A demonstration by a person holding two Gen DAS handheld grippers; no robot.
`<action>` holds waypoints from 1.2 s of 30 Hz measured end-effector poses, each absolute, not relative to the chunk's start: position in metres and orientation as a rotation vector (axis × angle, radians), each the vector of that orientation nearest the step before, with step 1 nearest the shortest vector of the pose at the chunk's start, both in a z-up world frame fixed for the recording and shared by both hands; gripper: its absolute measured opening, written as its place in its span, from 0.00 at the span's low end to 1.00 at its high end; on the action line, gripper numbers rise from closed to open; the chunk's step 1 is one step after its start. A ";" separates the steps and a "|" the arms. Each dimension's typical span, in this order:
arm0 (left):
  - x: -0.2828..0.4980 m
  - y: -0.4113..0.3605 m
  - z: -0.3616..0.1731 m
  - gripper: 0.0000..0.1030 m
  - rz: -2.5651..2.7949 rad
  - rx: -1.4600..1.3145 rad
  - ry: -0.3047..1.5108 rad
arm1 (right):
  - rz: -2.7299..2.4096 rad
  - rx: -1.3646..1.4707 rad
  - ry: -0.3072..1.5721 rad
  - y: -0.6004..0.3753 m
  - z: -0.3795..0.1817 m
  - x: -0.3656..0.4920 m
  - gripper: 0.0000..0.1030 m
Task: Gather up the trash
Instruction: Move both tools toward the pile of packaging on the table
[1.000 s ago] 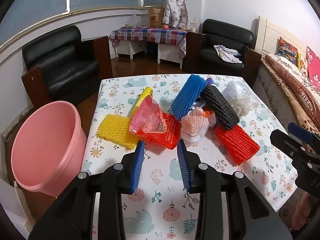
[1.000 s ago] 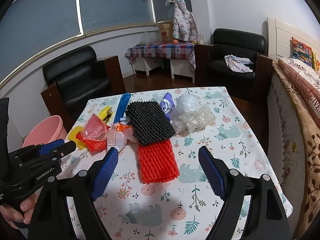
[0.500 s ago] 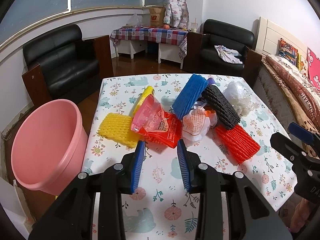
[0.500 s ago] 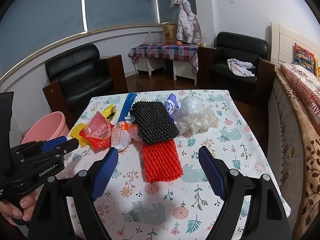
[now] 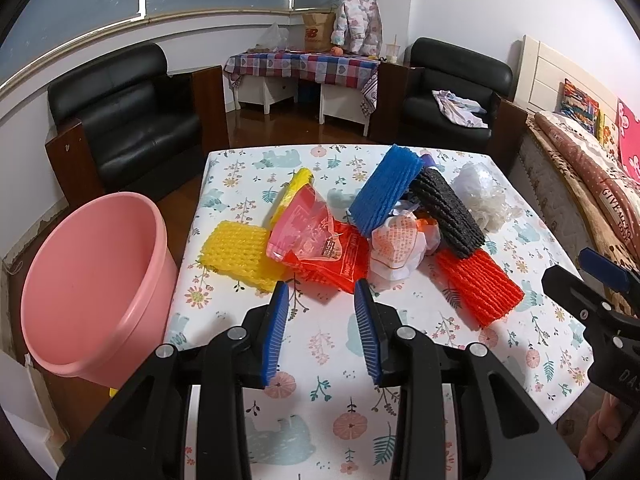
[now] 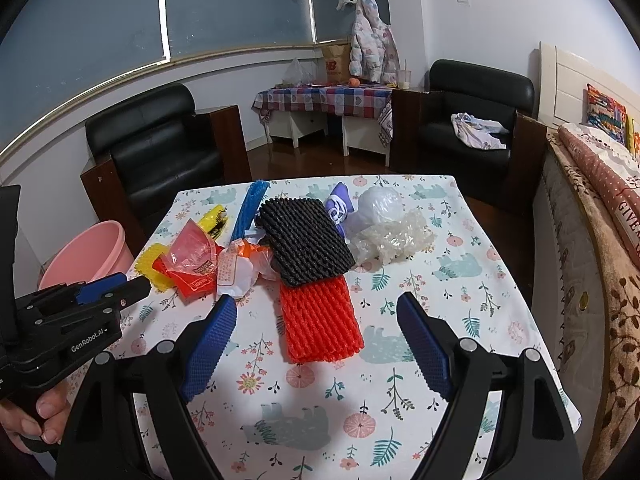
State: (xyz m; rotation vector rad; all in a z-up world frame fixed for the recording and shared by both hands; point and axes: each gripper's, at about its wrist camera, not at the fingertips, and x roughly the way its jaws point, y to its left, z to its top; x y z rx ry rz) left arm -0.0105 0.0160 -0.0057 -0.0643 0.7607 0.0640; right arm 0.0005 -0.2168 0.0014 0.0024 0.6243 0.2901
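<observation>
Nothing has moved since a second ago — both my grippers hover over the table (image 5: 224,184). Left gripper (image 5: 320,292) gapes empty just short of the red wrapper (image 5: 332,252); right gripper (image 6: 316,312) spread wide around the red net (image 6: 318,324), lengthwise away from me.

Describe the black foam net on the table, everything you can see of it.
The black foam net is a flat, roughly rectangular sleeve of ribbed mesh that looks like soft foam. It lies in the middle of the trash pile on the table, its near edge overlapping the red foam net. Clear crumpled plastic touches its right side, a white wrapper its left. Neither gripper touches it.
</observation>
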 end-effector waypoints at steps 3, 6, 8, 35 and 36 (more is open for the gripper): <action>-0.010 0.017 -0.007 0.33 0.066 -0.068 0.764 | 0.290 0.002 0.626 -0.217 0.001 0.001 0.78; -0.010 0.018 -0.007 0.33 0.069 -0.072 0.766 | 0.290 0.002 0.626 -0.216 0.001 0.001 0.78; -0.010 0.019 -0.007 0.33 0.071 -0.075 0.768 | 0.292 0.002 0.627 -0.216 0.000 0.001 0.78; -0.012 0.022 -0.011 0.33 0.076 -0.086 0.786 | 0.303 0.005 0.629 -0.213 -0.001 0.001 0.78; -0.011 0.022 -0.011 0.33 0.075 -0.086 0.787 | 0.303 0.007 0.629 -0.212 -0.001 0.001 0.78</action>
